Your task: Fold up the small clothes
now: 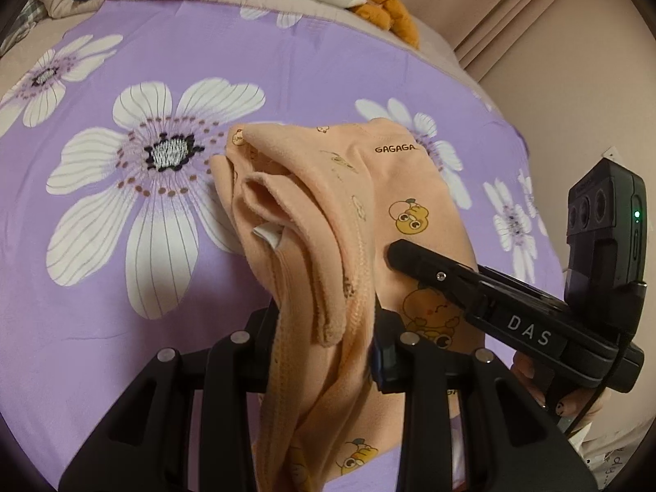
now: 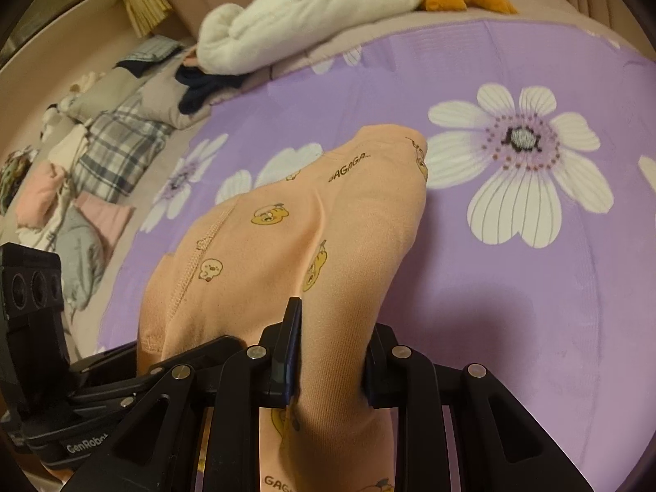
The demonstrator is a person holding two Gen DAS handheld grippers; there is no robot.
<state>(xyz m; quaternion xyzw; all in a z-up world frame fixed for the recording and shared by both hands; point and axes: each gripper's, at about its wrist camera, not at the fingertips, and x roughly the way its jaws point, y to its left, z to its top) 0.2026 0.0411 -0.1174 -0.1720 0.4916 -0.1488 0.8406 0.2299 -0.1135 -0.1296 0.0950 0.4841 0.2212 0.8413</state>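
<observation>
A small peach garment [image 1: 328, 221] printed with yellow cartoon ducks and the word GAGAGA hangs bunched above the purple flowered sheet [image 1: 123, 246]. My left gripper [image 1: 324, 340] is shut on a gathered edge of it, with fabric draped over both fingers. The right gripper [image 1: 410, 254] comes in from the right in the left wrist view, its tip against the same cloth. In the right wrist view the garment [image 2: 295, 229] stretches away from my right gripper [image 2: 328, 365], which is shut on its near edge. The other gripper's body [image 2: 61, 369] sits at the lower left there.
A white plush toy [image 2: 303, 12] with orange feet lies at the head of the bed. A dark garment [image 2: 201, 86], plaid cloth [image 2: 119, 151] and pink and grey clothes [image 2: 82, 221] are heaped along the left side. A beige curtain [image 1: 533, 20] hangs on the right.
</observation>
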